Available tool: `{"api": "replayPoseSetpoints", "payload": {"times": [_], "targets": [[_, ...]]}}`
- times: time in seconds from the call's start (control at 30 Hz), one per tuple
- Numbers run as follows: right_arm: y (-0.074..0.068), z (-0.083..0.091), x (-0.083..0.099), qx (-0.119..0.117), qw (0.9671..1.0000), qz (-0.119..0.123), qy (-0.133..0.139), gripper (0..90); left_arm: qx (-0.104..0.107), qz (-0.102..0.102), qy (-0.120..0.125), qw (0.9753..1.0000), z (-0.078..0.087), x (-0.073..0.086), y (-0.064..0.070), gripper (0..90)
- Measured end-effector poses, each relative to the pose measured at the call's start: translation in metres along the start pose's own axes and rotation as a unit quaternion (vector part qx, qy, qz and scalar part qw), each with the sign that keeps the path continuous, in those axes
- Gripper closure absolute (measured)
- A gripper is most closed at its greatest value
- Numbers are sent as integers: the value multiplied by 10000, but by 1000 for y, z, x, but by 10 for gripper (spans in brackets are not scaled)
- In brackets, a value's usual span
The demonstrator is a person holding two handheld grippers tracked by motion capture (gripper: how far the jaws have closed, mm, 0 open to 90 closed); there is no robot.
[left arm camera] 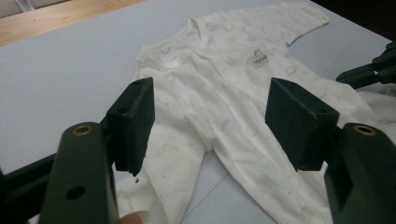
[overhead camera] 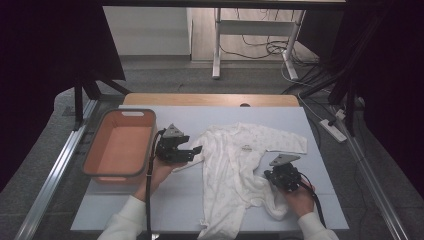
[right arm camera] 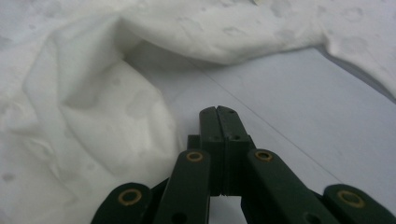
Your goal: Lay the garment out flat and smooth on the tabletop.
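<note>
A white baby romper [overhead camera: 235, 165] lies spread face up on the pale blue table cover, with a small label on its chest [left arm camera: 258, 60]. My left gripper [overhead camera: 192, 151] hovers at the garment's left sleeve, jaws wide open [left arm camera: 210, 116] and nothing between them; the collar and body lie beyond. My right gripper [overhead camera: 270, 176] rests by the bunched lower leg on the garment's right side. Its jaws are shut [right arm camera: 218, 112] over bare table, with rumpled white cloth [right arm camera: 84, 116] just to their left. That gripper's tips [left arm camera: 369, 70] also appear in the left gripper view.
An orange bin with a grey rim [overhead camera: 150, 145] stands empty at the table's left, close to my left hand. A wooden table edge [overhead camera: 210, 99] runs along the back. Bare cover [overhead camera: 320, 165] lies right of the garment.
</note>
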State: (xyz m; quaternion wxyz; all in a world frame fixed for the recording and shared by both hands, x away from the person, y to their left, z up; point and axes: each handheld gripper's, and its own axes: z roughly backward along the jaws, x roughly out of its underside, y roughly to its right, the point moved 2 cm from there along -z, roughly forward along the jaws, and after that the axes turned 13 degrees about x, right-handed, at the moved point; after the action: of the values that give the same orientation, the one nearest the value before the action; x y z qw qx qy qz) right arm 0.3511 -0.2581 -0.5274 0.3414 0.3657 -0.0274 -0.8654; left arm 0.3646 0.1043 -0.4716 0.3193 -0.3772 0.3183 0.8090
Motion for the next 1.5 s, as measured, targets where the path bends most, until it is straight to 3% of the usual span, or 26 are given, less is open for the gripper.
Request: {"api": "replayPoseSetpoints", "payload": {"times": [0.2,0.33,0.6,0.67,0.73,0.93,1.07,1.23,1.5], "targets": [[15,10,17,99,9996,-258,-16,896,33,-8,7,10000,-4,-3,-3,340],[23,16,26,40,9985,-535,48,895,56,-39,-8,10000,-6,-5,-3,340],[20,19,23,-44,9985,-514,173,893,70,-35,3,10000,-6,-6,-3,340],[19,18,22,-113,9981,-562,215,831,66,-33,5,10000,-5,-5,-3,340],[18,19,16,-217,9966,-727,325,659,52,-23,12,10000,-3,-5,-3,340],[14,15,5,-205,9955,-796,469,531,2,6,39,10000,1,-2,-3,340],[9,11,-2,-283,9959,-723,469,509,-23,14,21,10000,3,0,-4,340],[-5,2,-10,-414,9978,-383,357,512,-67,30,21,10000,5,2,-4,340],[-18,-3,-11,-555,9982,-115,187,589,-112,42,36,9999,8,3,-5,340]]}}
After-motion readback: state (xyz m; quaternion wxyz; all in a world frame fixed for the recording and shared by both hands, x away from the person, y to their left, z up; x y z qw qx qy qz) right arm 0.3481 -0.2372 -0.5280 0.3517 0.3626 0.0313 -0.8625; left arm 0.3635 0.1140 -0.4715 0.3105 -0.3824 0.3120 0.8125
